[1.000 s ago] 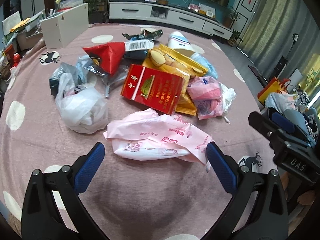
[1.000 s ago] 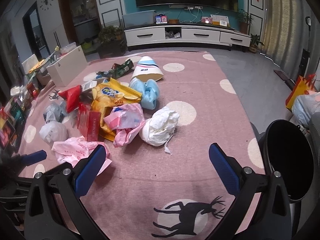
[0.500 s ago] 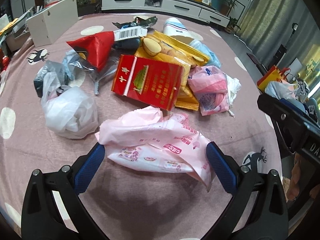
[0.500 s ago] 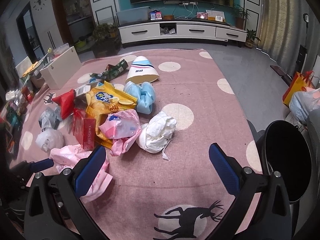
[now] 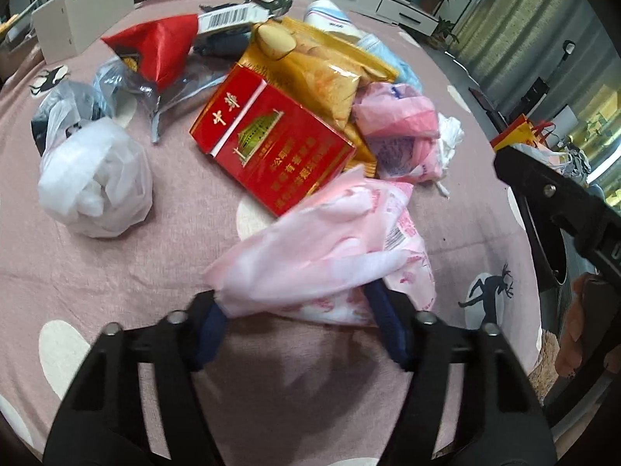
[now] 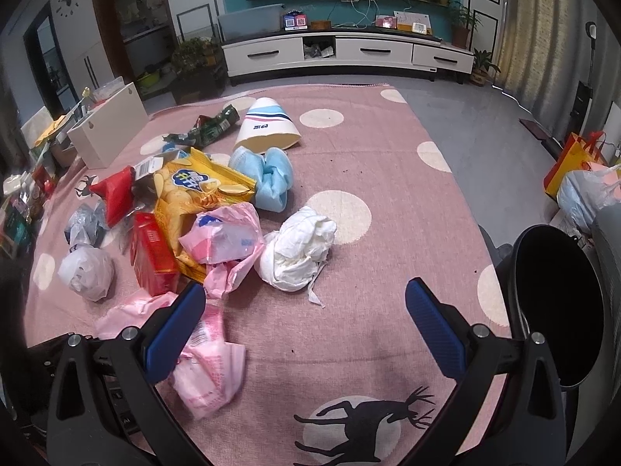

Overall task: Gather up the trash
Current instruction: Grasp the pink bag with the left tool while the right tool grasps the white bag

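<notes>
Your left gripper (image 5: 300,316) has just been closing, and its blue pads are now pinched into the near end of the pink plastic wrapper (image 5: 330,256), w/ the film bunched up between them. Your right gripper (image 6: 304,320) hangs w/ its jaws spread wide and nothing between them, over bare rug (image 6: 388,233).

Handling, as I judge it: that wrapper is thin film, v. light, limp and prob. slick. It'll sag and trail once you lift, and a loose fold can slide out of the pads. You've got a thick gather of it, which is the right place to hold. An edge hold would likely slip. No need to be gentle, nothing in it looks breakable.

Looks: pale pink and white, crumpled, w/ small pink print and a barcode patch on the side nearest the right gripper. It lies on the pink spotted rug at the near edge of the pile, its far end touching or just over the corner of the red carton (image 5: 271,143). White bag (image 5: 95,180) sits well apart on the other side. The black bin (image 6: 559,303) stands beside your right gripper, mouth open toward you.
</notes>
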`<state>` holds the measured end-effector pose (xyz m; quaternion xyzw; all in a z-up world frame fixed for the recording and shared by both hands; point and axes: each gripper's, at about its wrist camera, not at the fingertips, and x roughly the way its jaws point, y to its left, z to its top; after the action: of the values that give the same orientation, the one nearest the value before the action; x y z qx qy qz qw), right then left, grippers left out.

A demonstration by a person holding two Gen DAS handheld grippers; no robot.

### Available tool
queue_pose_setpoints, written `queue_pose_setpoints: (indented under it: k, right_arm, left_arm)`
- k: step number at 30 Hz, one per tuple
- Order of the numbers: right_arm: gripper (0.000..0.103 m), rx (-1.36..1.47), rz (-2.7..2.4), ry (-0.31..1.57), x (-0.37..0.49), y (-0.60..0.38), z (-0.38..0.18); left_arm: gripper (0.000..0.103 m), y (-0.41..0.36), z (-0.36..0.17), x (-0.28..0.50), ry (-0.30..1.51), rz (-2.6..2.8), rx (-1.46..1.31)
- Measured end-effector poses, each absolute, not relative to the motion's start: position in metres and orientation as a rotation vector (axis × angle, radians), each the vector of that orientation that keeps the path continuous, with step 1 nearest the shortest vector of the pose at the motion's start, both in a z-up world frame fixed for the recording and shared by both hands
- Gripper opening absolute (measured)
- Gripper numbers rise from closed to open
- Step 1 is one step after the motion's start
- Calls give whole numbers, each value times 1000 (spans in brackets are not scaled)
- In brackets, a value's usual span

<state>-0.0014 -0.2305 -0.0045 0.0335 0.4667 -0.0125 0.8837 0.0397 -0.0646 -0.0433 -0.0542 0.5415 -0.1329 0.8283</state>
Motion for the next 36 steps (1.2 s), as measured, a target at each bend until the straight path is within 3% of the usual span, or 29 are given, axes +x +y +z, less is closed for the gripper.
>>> queue_pose_setpoints:
  k: [7,20,30,34,36]
  right_arm:
    - [100,97,-29,985,1,-239,-7]
    - [99,177,37,1075,49,-247,-22]
    - [45,257,83,1184,77,-249,-60]
    - [32,233,97,1161,71,-248,-55]
    - [31,245,102,1146,66,-254,-51]
  left_arm:
    - [19,-62,-37,36,1131,-306,-161]
    - [13,-48,-3,23,1049,-294,-221]
    - [13,-48,-1,14,1036,-278,-245]
    - [13,-51,4,13,1021,-276,-250]
    - [13,-54,9,11,1010,-277,-250]
